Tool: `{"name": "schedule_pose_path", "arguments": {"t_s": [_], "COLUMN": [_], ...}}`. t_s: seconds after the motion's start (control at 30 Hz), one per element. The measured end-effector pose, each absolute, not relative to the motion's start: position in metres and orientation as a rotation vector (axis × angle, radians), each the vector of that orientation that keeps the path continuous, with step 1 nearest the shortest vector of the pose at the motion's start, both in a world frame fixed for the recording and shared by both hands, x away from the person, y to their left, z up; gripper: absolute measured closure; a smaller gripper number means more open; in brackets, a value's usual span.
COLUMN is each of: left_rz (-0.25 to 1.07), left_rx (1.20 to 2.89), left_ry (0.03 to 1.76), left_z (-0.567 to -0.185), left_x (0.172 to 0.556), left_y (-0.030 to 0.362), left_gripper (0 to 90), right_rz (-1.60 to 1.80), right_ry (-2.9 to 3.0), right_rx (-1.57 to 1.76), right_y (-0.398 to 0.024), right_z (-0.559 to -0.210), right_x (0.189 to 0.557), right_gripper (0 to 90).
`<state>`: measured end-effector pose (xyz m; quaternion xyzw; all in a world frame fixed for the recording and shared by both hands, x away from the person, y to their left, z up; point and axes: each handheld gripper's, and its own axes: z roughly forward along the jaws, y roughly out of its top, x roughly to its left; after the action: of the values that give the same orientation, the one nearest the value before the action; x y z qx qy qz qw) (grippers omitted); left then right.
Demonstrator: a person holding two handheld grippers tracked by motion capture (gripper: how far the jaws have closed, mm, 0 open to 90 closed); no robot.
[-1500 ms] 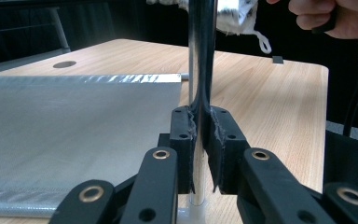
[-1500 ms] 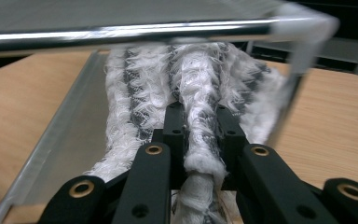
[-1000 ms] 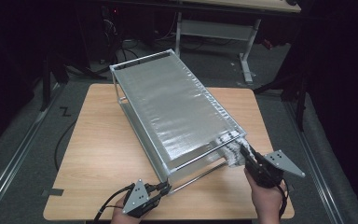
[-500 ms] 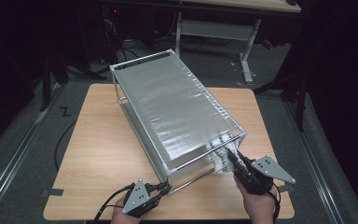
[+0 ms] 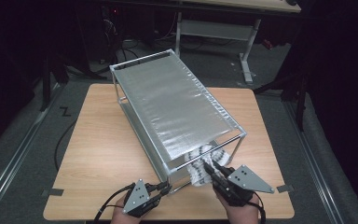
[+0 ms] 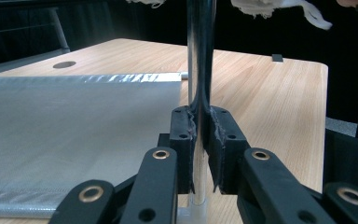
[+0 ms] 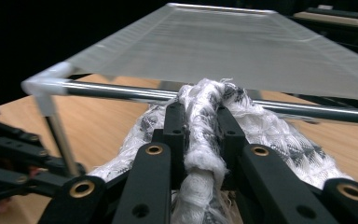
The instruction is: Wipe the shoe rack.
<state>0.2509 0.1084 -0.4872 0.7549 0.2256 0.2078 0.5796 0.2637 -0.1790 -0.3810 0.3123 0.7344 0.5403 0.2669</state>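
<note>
A dim lab or workshop: a bare wooden table (image 5: 98, 154) on grey carpet, floor rails (image 5: 14, 154) at 9 o'clock, a desk frame (image 5: 214, 28) and cables (image 5: 121, 42) at 12.
</note>
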Motion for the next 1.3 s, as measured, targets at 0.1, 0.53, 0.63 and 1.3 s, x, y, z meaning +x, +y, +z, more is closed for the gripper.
{"name": "schedule_pose_path", "arguments": {"t_s": [0.1, 0.53, 0.63, 1.3], "left_rz": [0.487, 0.486, 0.487, 0.486], "left_rx": [1.764, 1.763, 1.766, 1.763], "left_ry": [0.528, 0.531, 0.53, 0.533], "left_z": [-0.487, -0.487, -0.487, -0.487], "left_x": [0.251, 0.251, 0.251, 0.251], "left_y": [0.108, 0.108, 0.108, 0.108], "left_gripper": [80.5, 80.5, 80.5, 80.6], "right_rz": [1.474, 1.548, 1.547, 1.462], "right_ry": [2.009, 2.096, 2.095, 1.909], "right_rx": [0.811, 0.668, 0.655, 0.841], "right_y": [-0.169, -0.137, -0.135, -0.185], "right_z": [-0.383, -0.381, -0.381, -0.381], "right_x": [0.26, 0.24, 0.239, 0.266], "right_gripper": [78.7, 78.7, 78.6, 78.8]}}
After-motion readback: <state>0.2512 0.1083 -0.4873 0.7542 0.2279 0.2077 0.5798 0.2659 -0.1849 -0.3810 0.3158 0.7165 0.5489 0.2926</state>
